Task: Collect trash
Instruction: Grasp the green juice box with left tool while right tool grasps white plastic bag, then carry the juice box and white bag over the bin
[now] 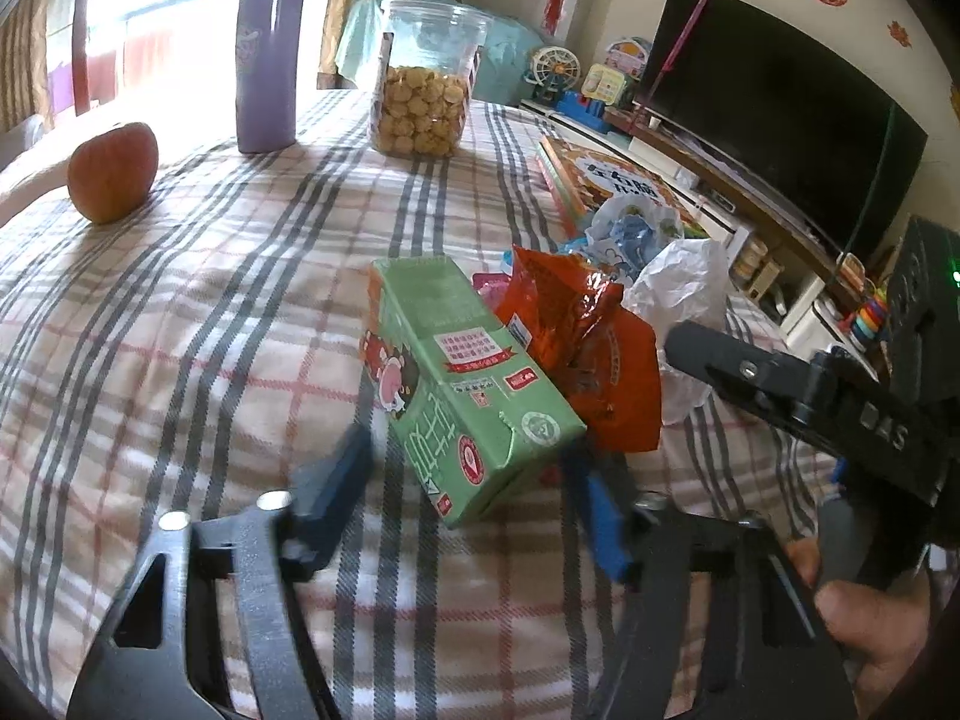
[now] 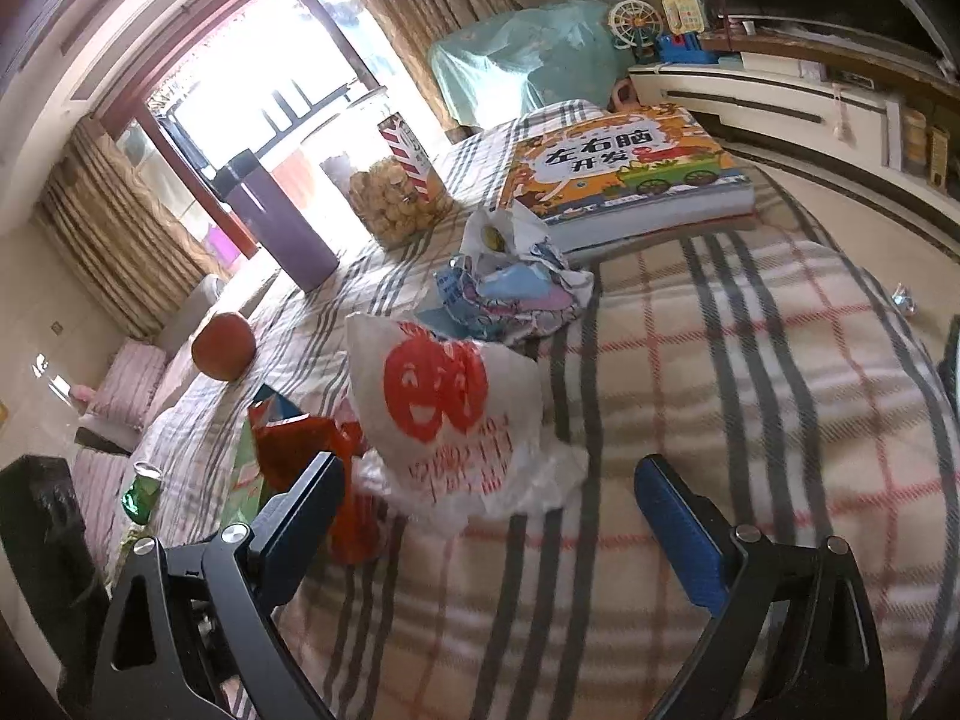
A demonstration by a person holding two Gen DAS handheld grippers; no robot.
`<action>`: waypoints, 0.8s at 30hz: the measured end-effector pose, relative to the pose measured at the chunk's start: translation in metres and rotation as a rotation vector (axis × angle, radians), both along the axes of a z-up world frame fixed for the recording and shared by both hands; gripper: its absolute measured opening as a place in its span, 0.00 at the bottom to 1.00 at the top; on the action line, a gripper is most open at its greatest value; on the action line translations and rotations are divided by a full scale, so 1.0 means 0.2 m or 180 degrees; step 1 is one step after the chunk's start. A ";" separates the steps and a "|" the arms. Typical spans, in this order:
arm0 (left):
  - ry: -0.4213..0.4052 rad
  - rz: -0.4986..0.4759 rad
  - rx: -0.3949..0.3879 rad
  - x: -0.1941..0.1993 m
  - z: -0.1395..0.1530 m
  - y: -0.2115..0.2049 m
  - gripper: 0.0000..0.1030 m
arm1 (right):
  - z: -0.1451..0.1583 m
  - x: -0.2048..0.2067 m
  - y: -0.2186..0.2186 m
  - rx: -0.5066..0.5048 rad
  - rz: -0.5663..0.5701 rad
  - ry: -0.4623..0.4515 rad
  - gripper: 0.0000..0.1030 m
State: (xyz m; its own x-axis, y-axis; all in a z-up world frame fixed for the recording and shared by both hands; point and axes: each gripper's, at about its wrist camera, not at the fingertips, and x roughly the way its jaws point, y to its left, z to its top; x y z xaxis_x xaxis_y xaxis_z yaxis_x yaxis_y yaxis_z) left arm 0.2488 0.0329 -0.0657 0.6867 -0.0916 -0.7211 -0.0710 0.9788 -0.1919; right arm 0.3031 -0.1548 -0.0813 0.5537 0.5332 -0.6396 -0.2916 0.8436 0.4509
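Left tool (image 1: 474, 480) straddles green carton (image 1: 474, 396), perhaps touching.

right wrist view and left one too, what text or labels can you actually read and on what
"左右脑开发": cover of the picture book, right wrist view.
"DAS": black body of the right gripper, left wrist view.
Green carton: print too small to read.
White plastic bag: red print too blurred.
Orange snack wrapper: no legible text.

The right tongs (image 2: 489, 516) are hanging with jaws apart over the plaid table (image 2: 750, 360), a white plastic bag (image 2: 444, 414) lying between the fingertips. A red wrapper (image 2: 300, 450) is sitting beside the bag, crumpled paper (image 2: 516, 288) lying behind it.
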 end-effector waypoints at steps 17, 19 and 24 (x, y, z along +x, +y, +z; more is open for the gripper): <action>-0.0242 -0.0029 0.0011 -0.22 0.08 0.01 0.31 | 0.06 -0.16 -0.07 0.0006 0.0007 -0.0094 0.31; -0.0266 -0.0061 0.0009 -0.26 0.09 0.00 0.30 | 0.06 -0.18 -0.09 0.0021 -0.0021 -0.0101 0.31; -0.0310 -0.0163 -0.0013 -0.34 0.12 -0.05 0.30 | 0.08 -0.26 -0.17 0.0039 -0.0117 -0.0141 0.31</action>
State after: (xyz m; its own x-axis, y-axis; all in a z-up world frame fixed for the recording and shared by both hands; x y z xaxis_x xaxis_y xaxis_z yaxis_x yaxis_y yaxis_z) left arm 0.1816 0.0235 -0.0418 0.7479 -0.1311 -0.6507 -0.0017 0.9799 -0.1993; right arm 0.2510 -0.1890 -0.0656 0.6005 0.5198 -0.6076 -0.2805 0.8485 0.4487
